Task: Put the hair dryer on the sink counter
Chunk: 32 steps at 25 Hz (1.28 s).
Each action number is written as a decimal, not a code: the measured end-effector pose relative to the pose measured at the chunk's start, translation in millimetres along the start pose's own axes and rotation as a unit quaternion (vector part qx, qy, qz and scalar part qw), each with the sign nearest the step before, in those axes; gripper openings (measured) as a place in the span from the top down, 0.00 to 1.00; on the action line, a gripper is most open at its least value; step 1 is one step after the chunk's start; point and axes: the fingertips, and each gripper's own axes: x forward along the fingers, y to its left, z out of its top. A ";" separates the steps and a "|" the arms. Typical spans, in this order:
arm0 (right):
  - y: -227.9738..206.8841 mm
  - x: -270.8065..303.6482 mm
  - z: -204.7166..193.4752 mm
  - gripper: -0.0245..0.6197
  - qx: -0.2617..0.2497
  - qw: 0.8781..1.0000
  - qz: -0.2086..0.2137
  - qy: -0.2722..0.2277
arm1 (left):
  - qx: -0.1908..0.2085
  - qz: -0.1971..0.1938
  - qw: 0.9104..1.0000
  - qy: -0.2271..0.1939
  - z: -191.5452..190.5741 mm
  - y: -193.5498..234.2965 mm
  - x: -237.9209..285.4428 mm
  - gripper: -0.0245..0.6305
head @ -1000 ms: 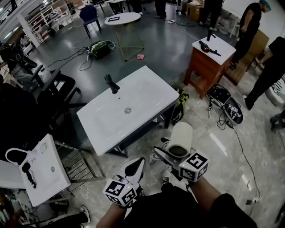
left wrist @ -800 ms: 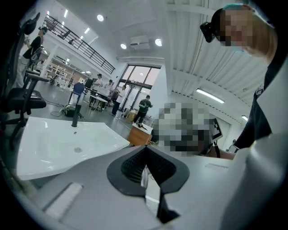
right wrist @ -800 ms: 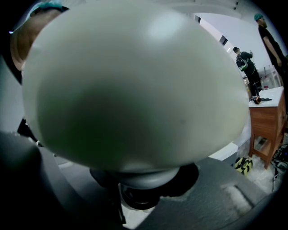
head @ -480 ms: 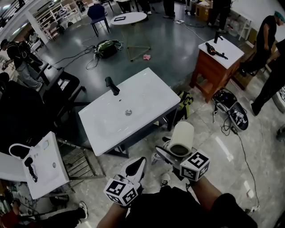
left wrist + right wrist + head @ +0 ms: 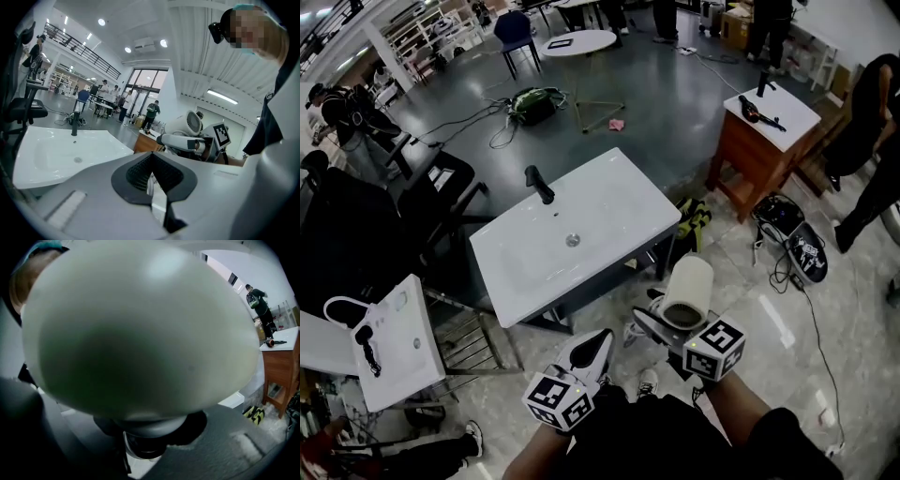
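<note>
The white hair dryer (image 5: 686, 292) stands upright in my right gripper (image 5: 661, 323), which is shut on its handle just off the near right corner of the sink counter (image 5: 609, 202). In the right gripper view the dryer's rounded body (image 5: 140, 329) fills almost the whole picture above the gripper (image 5: 145, 441). My left gripper (image 5: 602, 339) hangs beside it to the left, shut and holding nothing. The left gripper view shows its own closed gripper (image 5: 152, 164), the dryer (image 5: 187, 124) at the right and the white basin (image 5: 61, 154) at the left.
A black faucet (image 5: 538, 184) stands at the counter's far left. A wooden cabinet (image 5: 759, 141) with a white top stands to the right, a smaller white sink (image 5: 394, 347) at the left. Cables and bags (image 5: 787, 234) lie on the floor. Black chairs (image 5: 356, 216) crowd the left.
Both grippers sit slightly lower and further right in the head view, and the sink counter has shifted a little in frame. The dryer stays gripped.
</note>
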 end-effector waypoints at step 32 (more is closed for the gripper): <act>-62.7 111.4 22.5 0.65 0.012 0.999 -0.042 0.022 | -0.024 -0.032 0.999 0.009 41.3 115.8 55.7 0.96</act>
